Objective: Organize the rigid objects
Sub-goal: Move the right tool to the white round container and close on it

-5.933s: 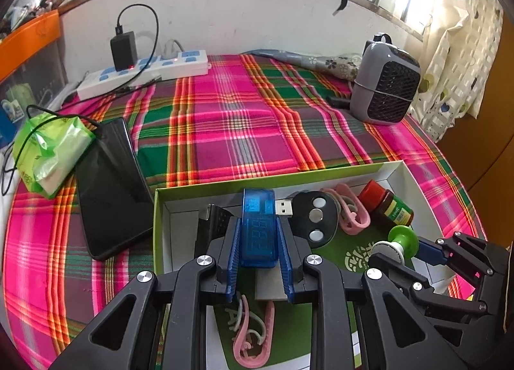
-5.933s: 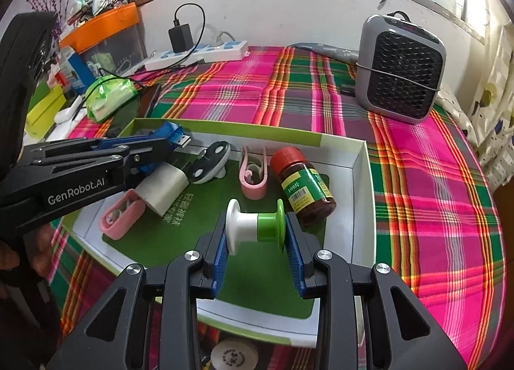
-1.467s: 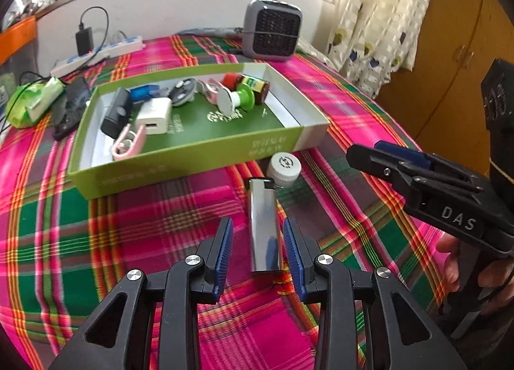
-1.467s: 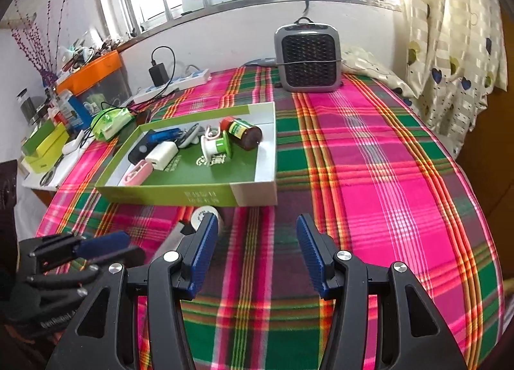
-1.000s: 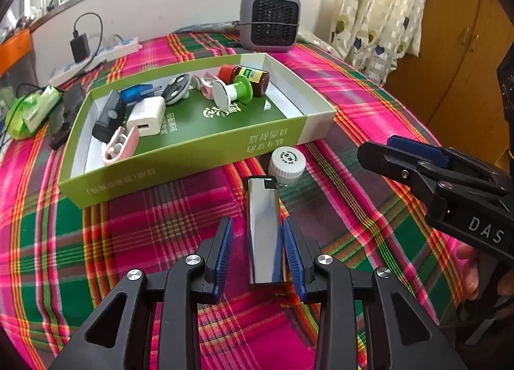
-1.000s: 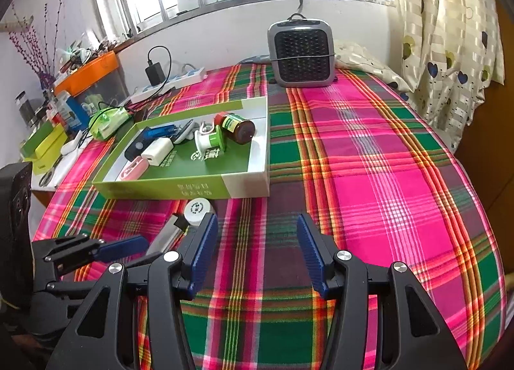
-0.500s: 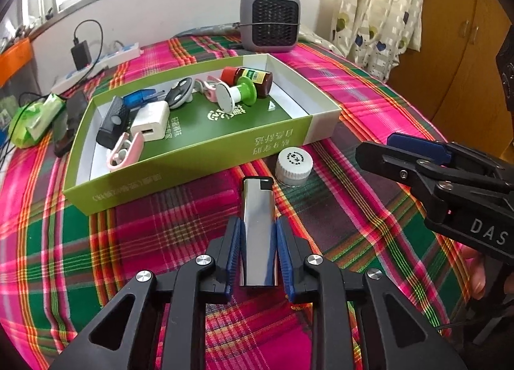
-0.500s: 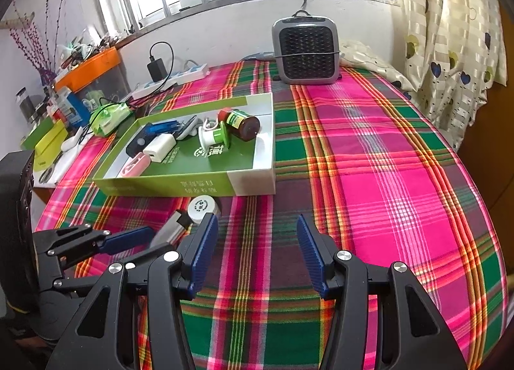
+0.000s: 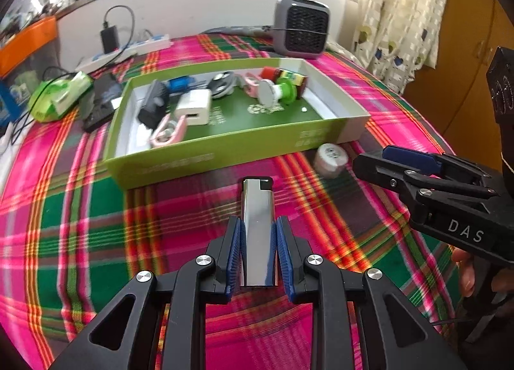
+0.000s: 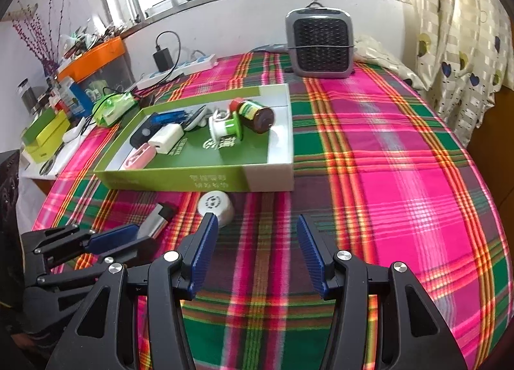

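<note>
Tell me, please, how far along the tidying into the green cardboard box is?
Mostly done: the green cardboard box already holds several small items. In hand: the left gripper is shut on the silver metal lighter. Left: the small white round jar, near the open, empty right gripper.

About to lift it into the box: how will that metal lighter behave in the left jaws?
The lighter looks rigid, so it shouldn't flex. Its polished, mirror-like casing may be slippery against the left gripper, whose ribbed pads should help. Held near its base with the top projecting forward, it may pivot if swung fast.
</note>
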Motion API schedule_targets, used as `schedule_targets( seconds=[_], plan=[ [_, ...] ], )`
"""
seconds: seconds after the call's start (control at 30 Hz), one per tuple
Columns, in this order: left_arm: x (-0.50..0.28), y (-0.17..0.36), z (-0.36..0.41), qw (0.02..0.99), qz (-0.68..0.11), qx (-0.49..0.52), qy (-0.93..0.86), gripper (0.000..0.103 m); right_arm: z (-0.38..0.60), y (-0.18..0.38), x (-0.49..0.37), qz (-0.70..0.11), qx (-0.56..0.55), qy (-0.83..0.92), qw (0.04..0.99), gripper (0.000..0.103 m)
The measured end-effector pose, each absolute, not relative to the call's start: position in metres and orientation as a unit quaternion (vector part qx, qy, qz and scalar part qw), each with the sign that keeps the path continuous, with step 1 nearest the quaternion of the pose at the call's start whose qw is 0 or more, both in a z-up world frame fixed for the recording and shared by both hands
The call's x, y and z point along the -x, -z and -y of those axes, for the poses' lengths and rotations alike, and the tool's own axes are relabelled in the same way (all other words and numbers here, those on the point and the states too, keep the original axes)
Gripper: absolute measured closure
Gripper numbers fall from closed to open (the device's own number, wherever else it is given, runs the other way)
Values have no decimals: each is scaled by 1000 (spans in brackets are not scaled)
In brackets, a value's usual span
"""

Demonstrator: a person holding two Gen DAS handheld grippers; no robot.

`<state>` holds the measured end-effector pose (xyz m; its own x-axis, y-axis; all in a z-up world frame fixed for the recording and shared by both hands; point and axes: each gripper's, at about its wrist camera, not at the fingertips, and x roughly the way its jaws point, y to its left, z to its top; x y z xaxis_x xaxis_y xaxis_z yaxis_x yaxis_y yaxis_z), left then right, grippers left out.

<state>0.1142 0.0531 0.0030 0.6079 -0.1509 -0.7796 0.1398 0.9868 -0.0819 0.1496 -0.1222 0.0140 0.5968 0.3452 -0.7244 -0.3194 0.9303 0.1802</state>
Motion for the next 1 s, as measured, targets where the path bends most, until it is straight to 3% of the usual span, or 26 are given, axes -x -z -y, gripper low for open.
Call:
schedule_targets(
  seconds=[1.0],
  plan=[
    [-105, -3, -95, 902, -428, 40, 46, 81, 77, 1, -170, -433, 43, -193, 880, 51]
  ],
)
